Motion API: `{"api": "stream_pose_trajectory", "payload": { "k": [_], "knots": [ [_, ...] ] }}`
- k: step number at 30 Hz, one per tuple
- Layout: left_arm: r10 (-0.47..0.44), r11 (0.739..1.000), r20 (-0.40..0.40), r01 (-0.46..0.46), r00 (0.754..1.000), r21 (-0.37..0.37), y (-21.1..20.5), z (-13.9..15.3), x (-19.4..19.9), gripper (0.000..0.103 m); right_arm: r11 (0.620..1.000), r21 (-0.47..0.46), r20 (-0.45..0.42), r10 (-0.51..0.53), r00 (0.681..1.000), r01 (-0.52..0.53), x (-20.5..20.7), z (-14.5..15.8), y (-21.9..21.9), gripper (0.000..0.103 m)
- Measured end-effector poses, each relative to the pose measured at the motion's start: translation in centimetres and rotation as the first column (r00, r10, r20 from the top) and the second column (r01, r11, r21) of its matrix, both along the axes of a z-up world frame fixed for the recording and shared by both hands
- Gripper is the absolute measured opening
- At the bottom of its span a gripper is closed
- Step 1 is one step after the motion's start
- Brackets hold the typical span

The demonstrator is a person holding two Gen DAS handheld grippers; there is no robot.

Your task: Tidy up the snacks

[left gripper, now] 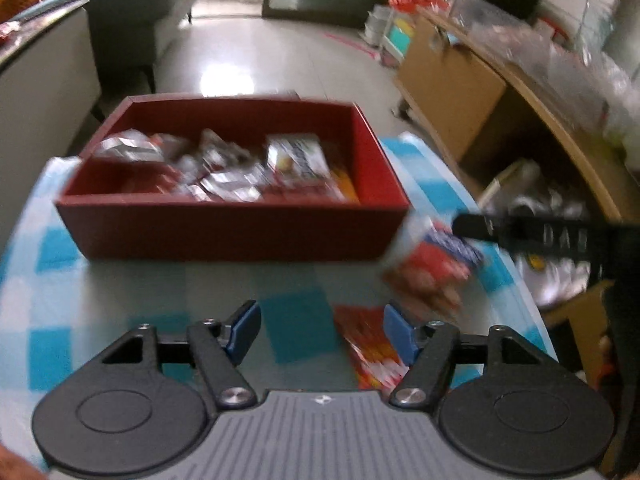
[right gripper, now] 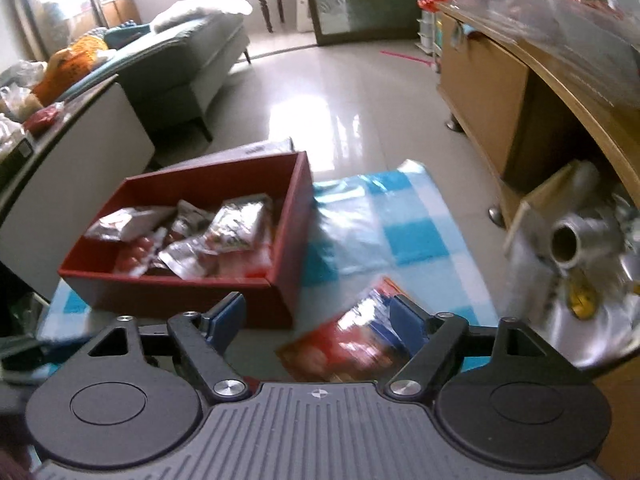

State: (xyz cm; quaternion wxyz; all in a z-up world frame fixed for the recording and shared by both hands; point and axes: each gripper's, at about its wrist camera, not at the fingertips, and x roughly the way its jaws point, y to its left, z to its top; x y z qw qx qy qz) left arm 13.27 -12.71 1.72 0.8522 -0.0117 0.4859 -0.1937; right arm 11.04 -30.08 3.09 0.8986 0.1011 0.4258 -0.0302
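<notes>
Both grippers, left [left gripper: 320, 330] and right [right gripper: 318, 322], are spread wide and holding nothing. Red box [left gripper: 224, 230] is full of snacks; one packet [right gripper: 348, 346] lies loose just right of it.

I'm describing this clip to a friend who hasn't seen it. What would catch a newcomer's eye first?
First the red box, standing on a blue-and-white checked cloth and heaped with snack packets. Next, a red and blue snack bag lying on the cloth outside the box's right corner, close before the open right gripper. The open left gripper hovers over another red-orange packet.
</notes>
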Motion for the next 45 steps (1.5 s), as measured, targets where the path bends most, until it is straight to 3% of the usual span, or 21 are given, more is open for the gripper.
{"api": "stream_pose_trajectory", "payload": {
  "k": [5,13,16,18,19,28,37,40,43,45],
  "knots": [
    [0.015,1.0,-0.087,-0.016,0.996,-0.007,-3.2,-1.8,-0.6,0.066,0.998,0.059,-0.016,-0.031,0.999,0.032,-0.9,-0.7,-2.2,0.086],
    [0.059,0.993,-0.089,-0.049,0.994,0.106,-6.9,-3.4,-0.3,0.071,0.991,0.12,-0.034,-0.056,0.998,0.059,-1.1,-1.4,-4.0,0.086],
    [0.066,0.989,-0.113,-0.051,0.991,0.137,-7.6,-4.6,-0.4,0.067,0.991,0.128,-0.036,-0.042,0.998,0.047,-1.2,-1.4,-4.1,0.087],
    [0.055,0.986,-0.074,-0.043,0.996,0.164,-7.5,-4.7,-1.0,0.053,0.991,0.123,-0.044,-0.038,0.998,0.043,-1.2,-1.6,-4.2,0.087],
    [0.041,0.984,-0.062,-0.03,0.997,0.173,-7.4,-4.6,-1.3,0.051,0.991,0.124,-0.053,-0.042,0.998,0.048,-1.2,-1.8,-4.4,0.087],
    [0.015,0.978,-0.061,-0.002,0.998,0.208,-0.8,-3.1,-3.8,0.048,0.976,0.178,-0.168,-0.099,0.981,0.129,-0.3,-4.7,-5.0,0.087],
    [0.027,0.995,-0.122,-0.015,0.992,0.099,4.7,-2.8,-5.1,0.048,0.982,0.089,-0.188,-0.148,0.971,0.167,3.2,-6.4,-1.7,0.087],
    [0.008,0.997,-0.14,0.003,0.99,0.075,5.3,-3.0,-4.9,0.048,0.992,0.007,-0.21,-0.12,0.97,0.124,4.2,-7.5,-0.4,0.09],
    [-0.014,0.998,-0.145,0.023,0.989,0.057,5.8,-2.7,-5.1,0.048,0.99,-0.142,-0.234,-0.036,0.972,0.003,4.5,-8.0,1.6,0.092],
    [-0.025,0.999,-0.134,0.031,0.991,0.043,6.1,-2.2,-5.3,0.048,0.989,-0.144,-0.243,0.006,0.97,-0.043,3.7,-8.0,2.0,0.092]
  ]
}}
